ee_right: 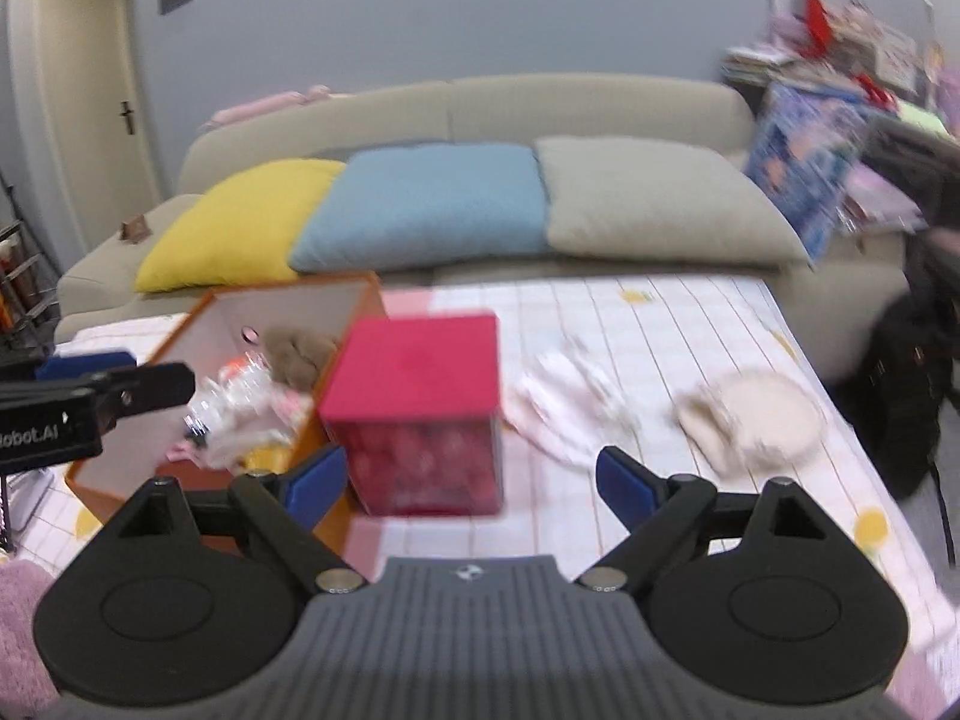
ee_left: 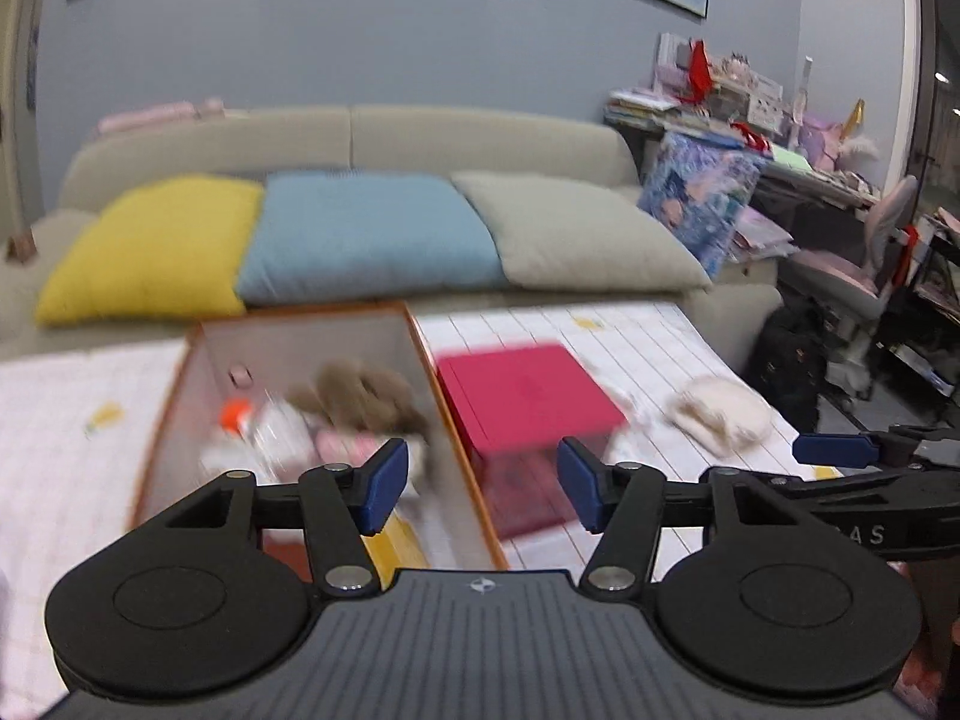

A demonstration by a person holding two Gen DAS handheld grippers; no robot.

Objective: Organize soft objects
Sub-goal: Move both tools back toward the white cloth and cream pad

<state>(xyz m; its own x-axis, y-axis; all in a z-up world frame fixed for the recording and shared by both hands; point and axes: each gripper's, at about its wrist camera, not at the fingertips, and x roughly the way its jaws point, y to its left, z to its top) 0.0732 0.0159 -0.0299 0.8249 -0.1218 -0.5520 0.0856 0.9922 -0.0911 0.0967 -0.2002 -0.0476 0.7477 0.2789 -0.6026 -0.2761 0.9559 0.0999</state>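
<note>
Cream plush [ee_right: 756,414]: flat, round, soft toy or cushion lying on the desk [ee_right: 690,324], ahead and to the right of the right hand-held gripper [ee_right: 471,480]. Judged light and limp; likely to sag when lifted, so a pinch at its thicker folded left edge should hold best.

Pale pink cloth [ee_right: 570,408]: crumpled, just ahead of the right hand-held gripper's right finger, between the plush and the red box [ee_right: 414,396]. Judged very light, easily bunched; take it at a raised fold.

Orange box [ee_left: 180,396]: open-topped, ahead of the left hand-held gripper [ee_left: 474,489], touching or just beside the red box. Holds a brown plush [ee_left: 360,396], pink fabric, a crinkled clear bottle with an orange cap. Blur hides finer detail.

Hand-held grippers: both spread, nothing between the fingers. The left one shows at the left edge of the right view, over the orange box.

Edges and room: the desk's right edge runs close behind the cream plush; a dark bag stands below it. Open checked surface lies between cloth and plush. A sofa with three cushions borders the far side.
</note>
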